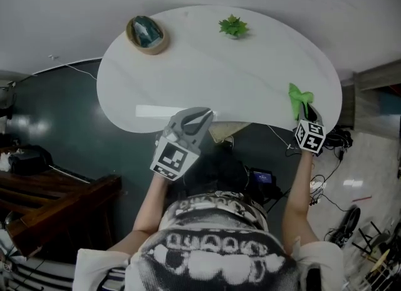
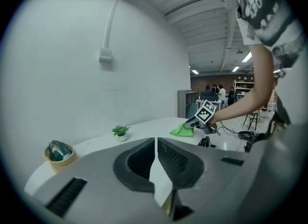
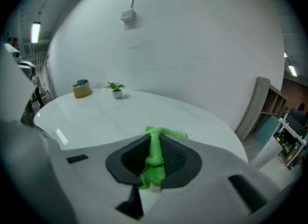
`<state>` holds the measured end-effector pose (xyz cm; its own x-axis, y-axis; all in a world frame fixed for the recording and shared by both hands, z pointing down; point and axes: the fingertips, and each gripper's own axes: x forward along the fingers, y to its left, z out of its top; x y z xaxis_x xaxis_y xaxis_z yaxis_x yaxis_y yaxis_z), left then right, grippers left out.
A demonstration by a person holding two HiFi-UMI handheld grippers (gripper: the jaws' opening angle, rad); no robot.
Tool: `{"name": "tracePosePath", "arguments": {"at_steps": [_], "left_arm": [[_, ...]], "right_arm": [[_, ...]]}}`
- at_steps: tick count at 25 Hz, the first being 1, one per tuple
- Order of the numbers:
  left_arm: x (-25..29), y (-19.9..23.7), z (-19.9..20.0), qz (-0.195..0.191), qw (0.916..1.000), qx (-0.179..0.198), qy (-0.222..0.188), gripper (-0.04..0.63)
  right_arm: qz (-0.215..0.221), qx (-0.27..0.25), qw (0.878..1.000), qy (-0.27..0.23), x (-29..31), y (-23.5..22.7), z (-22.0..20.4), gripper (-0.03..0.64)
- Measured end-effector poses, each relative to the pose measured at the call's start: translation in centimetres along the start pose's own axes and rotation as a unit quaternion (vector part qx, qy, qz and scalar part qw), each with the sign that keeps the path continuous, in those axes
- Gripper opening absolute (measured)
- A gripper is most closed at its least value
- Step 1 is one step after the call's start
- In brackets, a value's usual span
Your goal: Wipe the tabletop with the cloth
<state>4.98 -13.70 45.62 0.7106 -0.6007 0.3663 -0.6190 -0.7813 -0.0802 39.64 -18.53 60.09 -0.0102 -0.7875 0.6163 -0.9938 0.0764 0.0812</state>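
Green cloth (image 3: 154, 163) clamped in the right tongs (image 3: 155, 143) at the tabletop (image 1: 219, 77) rim; left tongs (image 2: 156, 143) closed, empty.

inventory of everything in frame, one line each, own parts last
table: 1, white, rounded top, centre of the head view
cloth: 1, bright green, at the table's right edge, pinched in the right gripper's jaws
potted plant: 1, small, green, far edge of the table
basket: 1, tan with something teal inside, far left of the table
wall box: 1, white, on the wall behind the table, with a conduit running up from it
wooden furniture: 1, dark brown, on the floor at the left
cables: several, dark, on the floor at the right
left gripper: grey, jaws together, nothing in them, over the near edge of the table
right gripper: grey, jaws clamped on the cloth
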Motion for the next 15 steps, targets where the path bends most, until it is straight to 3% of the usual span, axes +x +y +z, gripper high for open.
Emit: {"name": "tracePosePath", "arguments": {"at_steps": [4, 9, 15], "left_arm": [[-4.4, 1.6, -2.2, 0.014, 0.9999, -0.007, 0.006, 0.017], [-10.8, 4.3, -5.5, 0.039, 0.999, -0.012, 0.017, 0.017], [-18.1, 7.9, -8.7, 0.082, 0.9961, -0.025, 0.022, 0.017]], "right_arm": [[0.036, -0.009, 0.999, -0.021, -0.3, 7.3, 2.1, 0.052], [0.114, -0.028, 0.992, -0.048, -0.1, 20.8, 4.9, 0.052], [0.234, -0.083, 0.967, -0.061, 0.0, 39.5, 6.6, 0.052]]}}
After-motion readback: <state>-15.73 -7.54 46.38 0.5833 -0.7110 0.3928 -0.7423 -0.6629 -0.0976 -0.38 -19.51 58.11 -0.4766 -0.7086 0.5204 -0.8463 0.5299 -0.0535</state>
